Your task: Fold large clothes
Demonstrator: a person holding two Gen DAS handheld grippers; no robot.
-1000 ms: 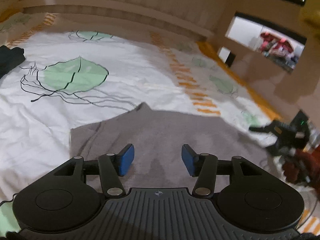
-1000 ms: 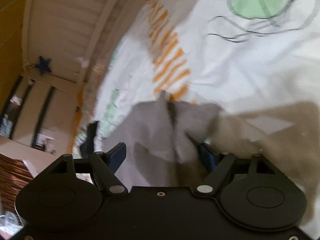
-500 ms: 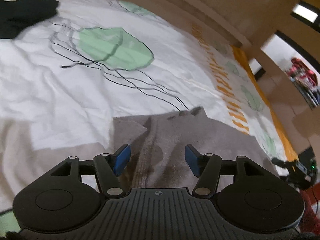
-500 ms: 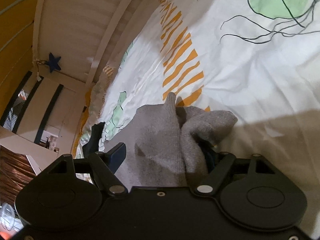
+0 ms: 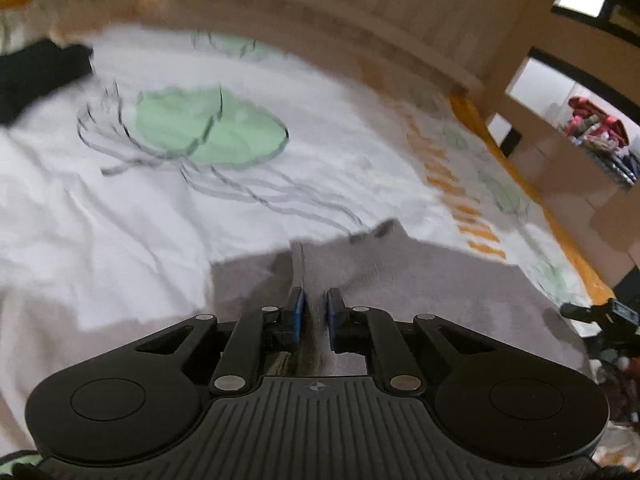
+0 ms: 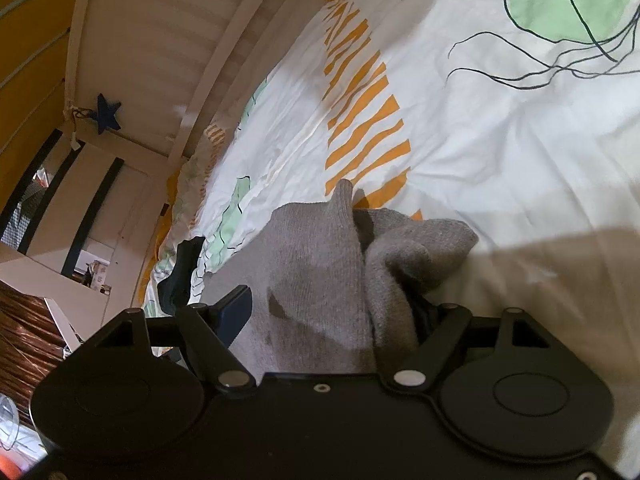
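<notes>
A grey knit garment (image 5: pixel 420 284) lies on a white bed sheet (image 5: pixel 120 216) with a green jellyfish print. My left gripper (image 5: pixel 315 312) is shut on a raised fold of the garment's edge, blue pads pinching the cloth. In the right wrist view the same grey garment (image 6: pixel 320 272) sits bunched between the wide-apart jaws of my right gripper (image 6: pixel 332 312). Its left finger (image 6: pixel 236 308) shows beside the cloth; the right finger is hidden under a rolled grey fold (image 6: pixel 416 248).
A black garment (image 5: pixel 36 72) lies at the far left of the bed; it also shows in the right wrist view (image 6: pixel 182 272). The wooden bed frame (image 5: pixel 320 12) runs along the far side. Shelves (image 5: pixel 592 128) stand at the right. Orange stripes (image 6: pixel 360 92) mark the sheet.
My left gripper has closed from open onto a fold of the grey garment. My right gripper has stayed open around the bunched cloth, and the view has steadied.
</notes>
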